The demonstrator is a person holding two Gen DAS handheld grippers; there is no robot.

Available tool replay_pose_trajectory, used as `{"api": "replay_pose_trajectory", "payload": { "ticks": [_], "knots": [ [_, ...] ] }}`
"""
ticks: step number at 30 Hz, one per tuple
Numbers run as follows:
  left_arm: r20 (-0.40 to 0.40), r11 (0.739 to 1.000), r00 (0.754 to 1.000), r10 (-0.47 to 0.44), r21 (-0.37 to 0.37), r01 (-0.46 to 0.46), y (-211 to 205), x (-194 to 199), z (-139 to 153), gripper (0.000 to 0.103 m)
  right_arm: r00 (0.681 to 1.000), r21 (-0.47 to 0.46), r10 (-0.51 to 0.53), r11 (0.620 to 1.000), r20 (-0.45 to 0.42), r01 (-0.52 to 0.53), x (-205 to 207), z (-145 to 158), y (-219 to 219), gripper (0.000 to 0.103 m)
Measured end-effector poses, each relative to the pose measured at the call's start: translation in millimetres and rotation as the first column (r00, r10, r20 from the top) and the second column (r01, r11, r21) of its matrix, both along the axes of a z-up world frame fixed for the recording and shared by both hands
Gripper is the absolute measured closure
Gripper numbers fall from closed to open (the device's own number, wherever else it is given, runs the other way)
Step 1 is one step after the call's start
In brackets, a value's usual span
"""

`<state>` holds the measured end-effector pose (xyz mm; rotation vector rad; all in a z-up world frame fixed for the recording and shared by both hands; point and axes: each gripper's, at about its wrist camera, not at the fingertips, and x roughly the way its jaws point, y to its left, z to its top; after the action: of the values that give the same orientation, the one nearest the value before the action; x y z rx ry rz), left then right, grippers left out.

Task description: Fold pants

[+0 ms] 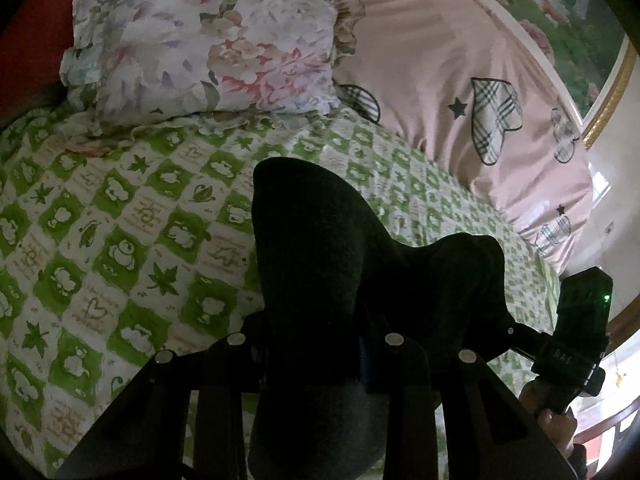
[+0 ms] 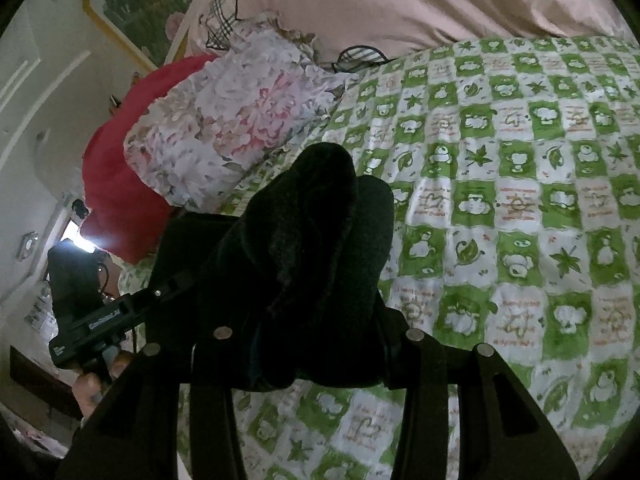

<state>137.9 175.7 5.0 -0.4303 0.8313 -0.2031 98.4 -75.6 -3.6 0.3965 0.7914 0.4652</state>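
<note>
The dark pants (image 1: 308, 248) hang bunched between the jaws of my left gripper (image 1: 316, 344), which is shut on the cloth and holds it above the green checked bedsheet (image 1: 120, 220). In the right wrist view the same dark pants (image 2: 316, 240) are pinched in my right gripper (image 2: 320, 340), also shut and lifted over the sheet (image 2: 520, 200). The cloth hides both sets of fingertips. The right gripper shows at the right edge of the left wrist view (image 1: 576, 332), the left gripper at the left of the right wrist view (image 2: 88, 312).
A floral pillow (image 1: 208, 40) lies at the head of the bed and also shows in the right wrist view (image 2: 224, 120). A pink duvet with plaid hearts (image 1: 460, 80) is heaped beside it. A red cloth (image 2: 120, 184) lies behind the pillow.
</note>
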Motion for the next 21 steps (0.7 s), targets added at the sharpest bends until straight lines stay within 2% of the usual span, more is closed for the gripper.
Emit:
{"api": "replay_pose_trajectory", "payload": {
  "ticks": [7, 11, 15, 19, 21],
  "knots": [
    [-0.026, 1.000, 1.000, 0.005, 0.014, -0.004, 3.0, 10.2, -18.3, 0.071, 1.000, -0.021, -0.003, 1.000, -0.019, 0.002, 14.5, -15.3, 2.3, 0.056],
    [-0.039, 1.000, 0.999, 0.005, 0.008, -0.004, 5.6, 13.7, -28.5, 0.066, 1.000, -0.036, -0.003, 0.999, -0.023, 0.002, 18.7, -19.8, 0.1, 0.047],
    [-0.052, 0.999, 0.998, 0.021, 0.029, -0.019, 6.3, 14.4, -36.8, 0.051, 0.999, -0.057, 0.000, 0.998, -0.033, -0.002, 21.7, -26.6, -2.9, 0.041],
    [-0.053, 0.995, 0.997, 0.051, 0.084, -0.046, 5.2, 13.0, -38.9, 0.031, 0.999, -0.087, -0.009, 0.996, -0.046, 0.005, 22.8, -31.8, -5.6, 0.024],
    [-0.056, 0.995, 0.997, 0.059, 0.086, -0.054, 6.6, 11.3, -39.9, 0.031, 0.998, -0.086, -0.008, 0.996, -0.059, 0.003, 23.1, -33.1, -7.2, 0.024]
  ]
}}
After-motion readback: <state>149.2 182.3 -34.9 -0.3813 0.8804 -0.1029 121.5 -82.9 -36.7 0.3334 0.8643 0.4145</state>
